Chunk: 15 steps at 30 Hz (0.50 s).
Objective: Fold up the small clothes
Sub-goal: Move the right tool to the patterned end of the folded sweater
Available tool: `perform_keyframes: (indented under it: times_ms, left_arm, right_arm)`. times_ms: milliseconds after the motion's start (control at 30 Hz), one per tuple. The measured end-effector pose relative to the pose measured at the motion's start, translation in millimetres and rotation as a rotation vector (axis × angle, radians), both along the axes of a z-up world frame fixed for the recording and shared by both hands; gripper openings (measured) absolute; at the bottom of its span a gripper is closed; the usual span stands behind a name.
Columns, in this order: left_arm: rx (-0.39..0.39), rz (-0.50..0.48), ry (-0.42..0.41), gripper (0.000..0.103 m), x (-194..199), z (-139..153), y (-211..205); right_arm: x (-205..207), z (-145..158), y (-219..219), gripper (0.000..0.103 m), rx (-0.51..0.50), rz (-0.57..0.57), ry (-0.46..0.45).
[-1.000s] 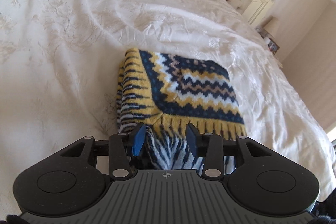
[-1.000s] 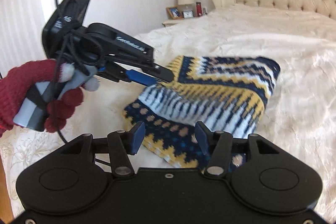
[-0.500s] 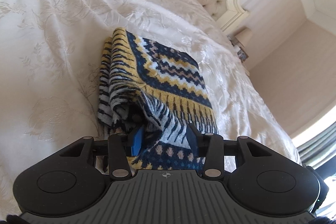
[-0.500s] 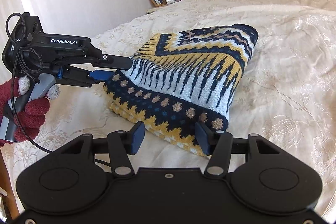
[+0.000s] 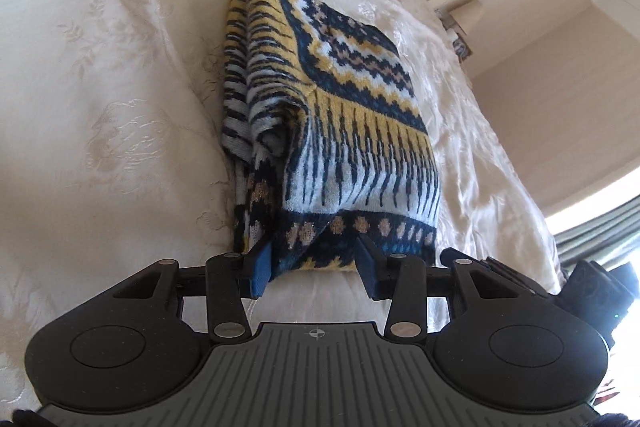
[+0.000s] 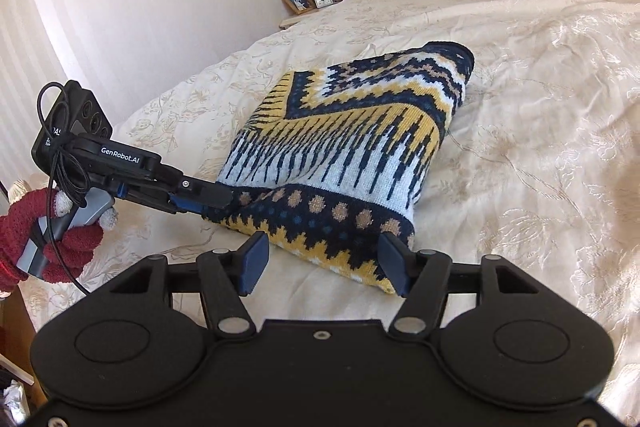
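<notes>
With your left gripper point(image 5: 314, 263) fingers spread around the folded knit sweater's point(image 5: 340, 131) hem and the right gripper point(image 6: 320, 263) fingers spread too, a snag on withdrawal probably risked dragging that loose fold across the bed point(image 6: 540, 107).

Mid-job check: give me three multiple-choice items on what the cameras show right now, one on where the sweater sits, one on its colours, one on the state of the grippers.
1. Where is the folded sweater?
A. On the bedspread
B. On the nightstand
C. On the floor

2. Which colours are knitted into it?
A. Red and green
B. Navy, yellow and white
C. Plain grey

3. How does the right gripper stand?
A. Shut on the hem
B. Open, fingers either side of the near hem
C. Out of view

Answers: 1 A, cream bedspread lies all round it; 2 B, zigzag bands show those colours; 3 B, a wide gap shows between its fingers, as with the left gripper.
</notes>
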<state>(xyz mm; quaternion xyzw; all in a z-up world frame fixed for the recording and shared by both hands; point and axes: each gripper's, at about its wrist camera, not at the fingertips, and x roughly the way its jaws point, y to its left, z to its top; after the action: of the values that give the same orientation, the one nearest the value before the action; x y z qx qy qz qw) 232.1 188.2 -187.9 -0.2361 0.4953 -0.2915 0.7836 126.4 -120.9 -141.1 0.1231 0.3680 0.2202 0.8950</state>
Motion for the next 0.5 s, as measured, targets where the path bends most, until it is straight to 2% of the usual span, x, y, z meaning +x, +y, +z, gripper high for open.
perform_keyframes:
  times_ms: [100,200,233,267,333,400,433,500]
  left_arm:
    - [0.007,0.033,-0.025,0.042,-3.2,13.6,7.6]
    - [0.029,0.072,-0.075,0.044,-9.6,27.8,8.8]
    - [0.014,0.095,-0.089,0.052,-11.9,30.9,10.4]
    - [-0.014,0.112,-0.096,0.065,-13.5,31.6,11.3]
    - [-0.096,0.125,-0.106,0.082,-15.5,30.2,11.3]
    - [-0.157,0.105,-0.115,0.083,-15.1,27.1,6.6]
    - [-0.149,0.093,-0.110,0.083,-13.9,25.8,1.8]
    - [-0.083,0.080,-0.117,0.083,-13.4,24.7,-9.7]
  right_arm:
    - [4.3,4.0,-10.1,0.066,0.025,-0.012,0.002]
    - [15.4,5.8,-24.0,0.075,0.089,-0.043,0.026]
    - [20.3,5.6,-29.4,0.079,0.119,-0.055,0.039]
    - [25.8,5.3,-34.2,0.081,0.151,-0.068,0.052]
    - [37.5,3.6,-43.8,0.086,0.217,-0.099,0.076]
    - [50.5,0.8,-52.2,0.099,0.272,-0.126,0.095]
    - [57.1,-0.8,-55.1,0.103,0.288,-0.140,0.102]
    - [71.0,-4.0,-59.3,0.103,0.298,-0.169,0.125]
